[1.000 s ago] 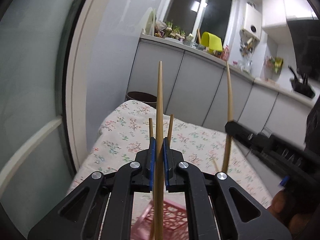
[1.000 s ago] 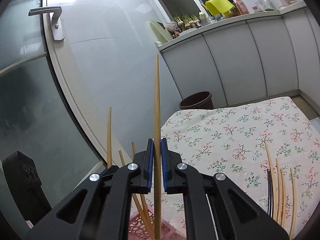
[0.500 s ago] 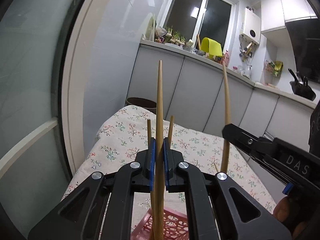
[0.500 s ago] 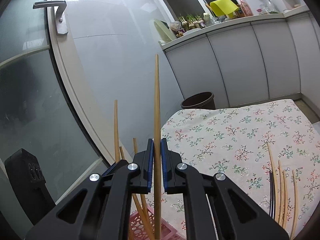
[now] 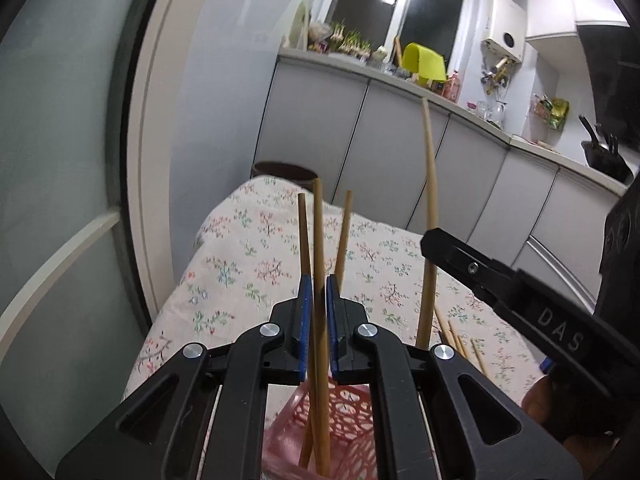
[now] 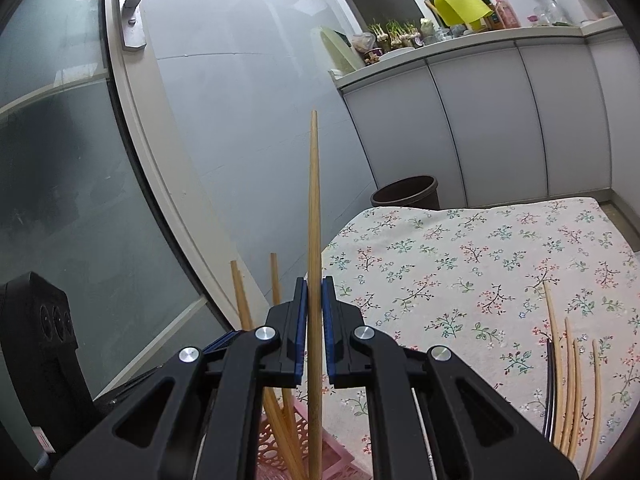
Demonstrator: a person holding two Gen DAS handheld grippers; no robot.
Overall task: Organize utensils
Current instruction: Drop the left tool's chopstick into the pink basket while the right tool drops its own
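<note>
My left gripper [image 5: 316, 292] stands over a pink perforated basket [image 5: 352, 420]. A wooden chopstick [image 5: 319, 240] runs between its jaws with a small gap each side, its lower end down in the basket beside other chopsticks [image 5: 303, 232]. My right gripper [image 6: 315, 296] is shut on an upright wooden chopstick [image 6: 314, 200] whose lower end reaches the pink basket [image 6: 280, 452]. That chopstick [image 5: 430, 184] and the right gripper also show at the right of the left wrist view.
Several loose chopsticks [image 6: 568, 380] lie on the floral tablecloth [image 6: 480, 264] at the right. A glass door [image 6: 60, 160] stands close on the left. A brown bin [image 6: 404, 192] and grey cabinets [image 6: 500, 120] are behind the table.
The left gripper's chopstick has slid down into the basket and its jaws have eased apart. The right gripper with its chopstick has moved lower and closer to the basket.
</note>
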